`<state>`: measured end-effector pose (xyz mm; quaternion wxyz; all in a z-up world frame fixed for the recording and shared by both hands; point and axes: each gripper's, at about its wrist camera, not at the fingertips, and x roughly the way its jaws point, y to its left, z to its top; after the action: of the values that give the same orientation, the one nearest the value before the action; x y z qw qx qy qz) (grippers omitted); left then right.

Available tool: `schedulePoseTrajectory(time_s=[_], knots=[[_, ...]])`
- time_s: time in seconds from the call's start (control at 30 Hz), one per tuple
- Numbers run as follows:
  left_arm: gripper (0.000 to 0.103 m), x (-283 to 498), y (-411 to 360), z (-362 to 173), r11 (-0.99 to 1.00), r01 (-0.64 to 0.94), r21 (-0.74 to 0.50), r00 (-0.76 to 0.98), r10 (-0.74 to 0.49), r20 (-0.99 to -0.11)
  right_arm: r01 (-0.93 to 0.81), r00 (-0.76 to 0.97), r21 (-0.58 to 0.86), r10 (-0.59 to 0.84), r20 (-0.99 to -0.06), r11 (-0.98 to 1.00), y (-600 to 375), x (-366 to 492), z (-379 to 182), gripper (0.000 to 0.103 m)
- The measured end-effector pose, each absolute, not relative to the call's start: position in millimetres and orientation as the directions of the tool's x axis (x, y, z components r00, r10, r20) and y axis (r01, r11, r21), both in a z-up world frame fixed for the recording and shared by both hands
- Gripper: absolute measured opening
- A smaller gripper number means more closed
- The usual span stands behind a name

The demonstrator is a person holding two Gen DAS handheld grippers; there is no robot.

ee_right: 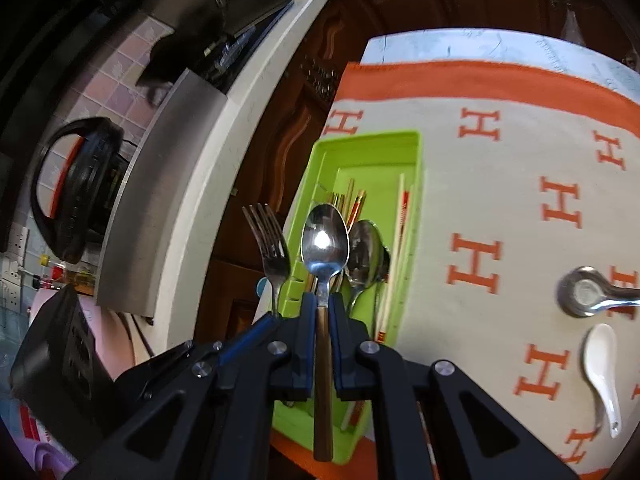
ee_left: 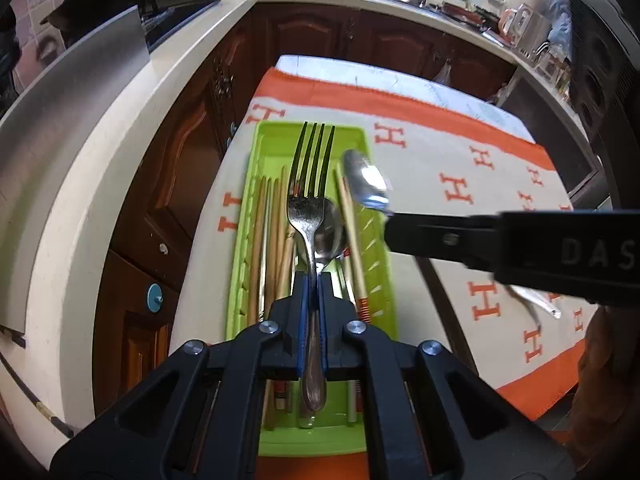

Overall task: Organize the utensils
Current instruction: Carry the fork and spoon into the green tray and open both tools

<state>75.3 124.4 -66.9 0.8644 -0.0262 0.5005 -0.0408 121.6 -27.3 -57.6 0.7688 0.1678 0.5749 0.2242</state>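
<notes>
fork (ee_left: 311, 184) steel, clamped above tray | wood-handled spoon (ee_right: 325, 240) clamped | green tray (ee_left: 276, 140) holds chopsticks (ee_left: 272, 236), spoon (ee_left: 330, 236)

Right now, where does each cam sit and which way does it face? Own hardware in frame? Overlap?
Left wrist: on the left tool, looking forward and down over the green tray; its own fingers clamp a fork; the right tool's finger crosses from the right.
Right wrist: on the right tool, facing the tray and cloth; it clamps a wooden-handled spoon; the left tool shows at lower left.
Shared: tray, chopsticks, fork, held spoon, cloth.
</notes>
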Motion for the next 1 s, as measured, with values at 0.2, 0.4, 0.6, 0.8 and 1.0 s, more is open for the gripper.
schedulePoseTrajectory(time_s=[0.2, 0.4, 0.6, 0.8, 1.0], knots=[[0.003, 80, 131, -93, 0.997, 0.05, -0.063, 0.463, -0.079, -0.883, -0.181, 0.197, 0.48, 0.51, -0.838, 0.859, -7, 125, -80, 0.009], [0.003, 91, 126, -110, 0.997, 0.037, -0.073, 0.438, -0.081, -0.895, -0.155, 0.146, 0.431, 0.452, -0.88, 0.889, -6, 132, -106, 0.011], [0.003, 97, 131, -125, 0.997, 0.005, -0.083, 0.396, -0.078, -0.915, -0.111, 0.154, 0.41, 0.424, -0.893, 0.905, -7, 136, -114, 0.013], [0.003, 98, 138, -132, 0.994, -0.017, -0.112, 0.377, -0.098, -0.921, -0.089, 0.167, 0.383, 0.393, -0.905, 0.92, -12, 131, -115, 0.0], [0.004, 99, 131, -127, 0.994, 0.002, -0.114, 0.378, -0.106, -0.92, -0.1, 0.133, 0.394, 0.404, -0.905, 0.914, -13, 127, -117, 0.0]])
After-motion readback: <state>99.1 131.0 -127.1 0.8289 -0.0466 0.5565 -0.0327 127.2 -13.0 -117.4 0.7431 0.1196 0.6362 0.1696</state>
